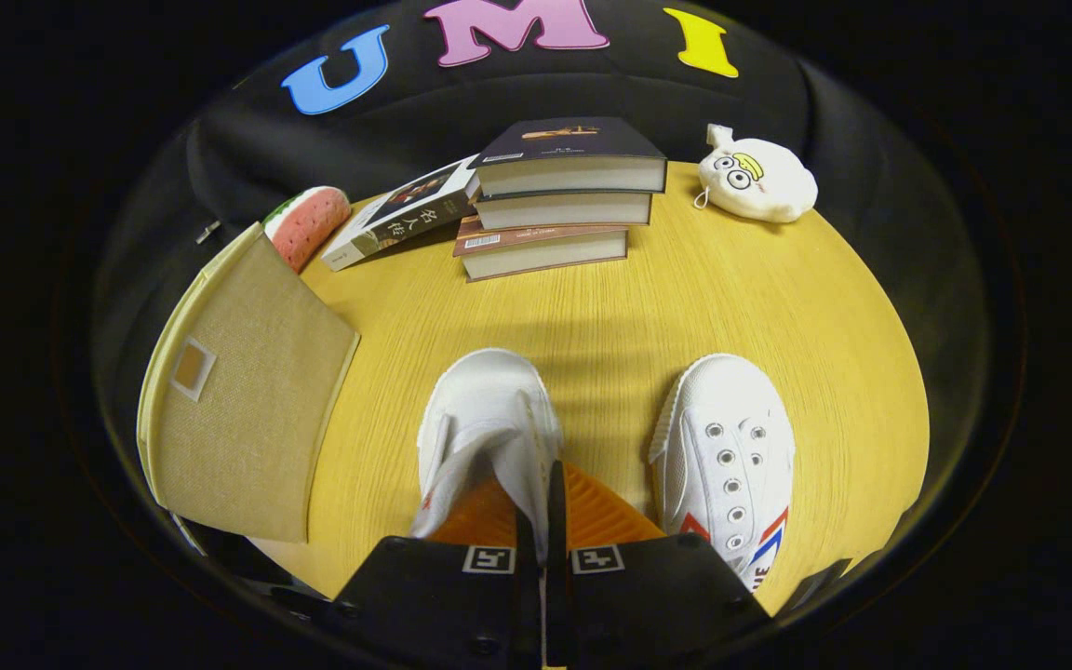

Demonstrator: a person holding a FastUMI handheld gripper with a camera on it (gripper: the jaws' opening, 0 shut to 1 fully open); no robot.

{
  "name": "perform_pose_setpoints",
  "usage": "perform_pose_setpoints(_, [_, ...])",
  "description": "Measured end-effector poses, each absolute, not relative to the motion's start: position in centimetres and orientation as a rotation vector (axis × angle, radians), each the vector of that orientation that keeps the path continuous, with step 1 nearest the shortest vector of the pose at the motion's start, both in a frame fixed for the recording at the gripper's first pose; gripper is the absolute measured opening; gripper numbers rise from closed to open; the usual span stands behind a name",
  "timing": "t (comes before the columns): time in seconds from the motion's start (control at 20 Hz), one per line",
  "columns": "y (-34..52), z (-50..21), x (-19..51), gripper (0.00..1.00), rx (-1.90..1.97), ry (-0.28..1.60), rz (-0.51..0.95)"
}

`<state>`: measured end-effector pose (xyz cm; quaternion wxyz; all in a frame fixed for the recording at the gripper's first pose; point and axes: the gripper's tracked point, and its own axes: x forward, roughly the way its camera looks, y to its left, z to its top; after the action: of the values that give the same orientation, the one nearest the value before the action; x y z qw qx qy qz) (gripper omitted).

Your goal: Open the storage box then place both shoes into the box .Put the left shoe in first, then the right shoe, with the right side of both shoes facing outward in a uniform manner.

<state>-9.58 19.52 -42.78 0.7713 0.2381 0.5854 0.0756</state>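
The gripper (541,516) has its two fingers pressed nearly together on a thin part of the left shoe (489,419), pinching the white upper near its opening, so that shoe hangs or sits right at the fingertips with its toe pointing away. The right shoe (731,447) lies on the table (610,307) just beside the fingers on their right, toe also pointing away, its lace holes and red-and-blue side stripe showing. To the left of the fingers stands the box (238,400), a beige fabric one with a small tab on its face; whether its lid is open cannot be told. Beyond the shoes, a stack of three books (559,200) sits at the far side of the table, with a fourth book (401,214) leaning against it. A watermelon toy (308,223) lies behind the box, and a white plush (757,177) rests at the far right.
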Motion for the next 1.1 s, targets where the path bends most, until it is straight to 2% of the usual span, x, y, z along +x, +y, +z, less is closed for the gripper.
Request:
perform_pose_setpoints(0.3, [19.0,-36.5,-7.8,0.07,0.734,1.25,0.082])
perform_pose_setpoints(0.6, [20.3,-26.6,-3.0,0.07,0.837,1.216,0.069])
perform_pose_setpoints(0.85, [25.4,-19.5,1.7,0.07,0.929,1.196,0.114])
perform_pose_setpoints(1.1, [32.3,-19.0,2.8,0.07,0.949,1.302,0.081])
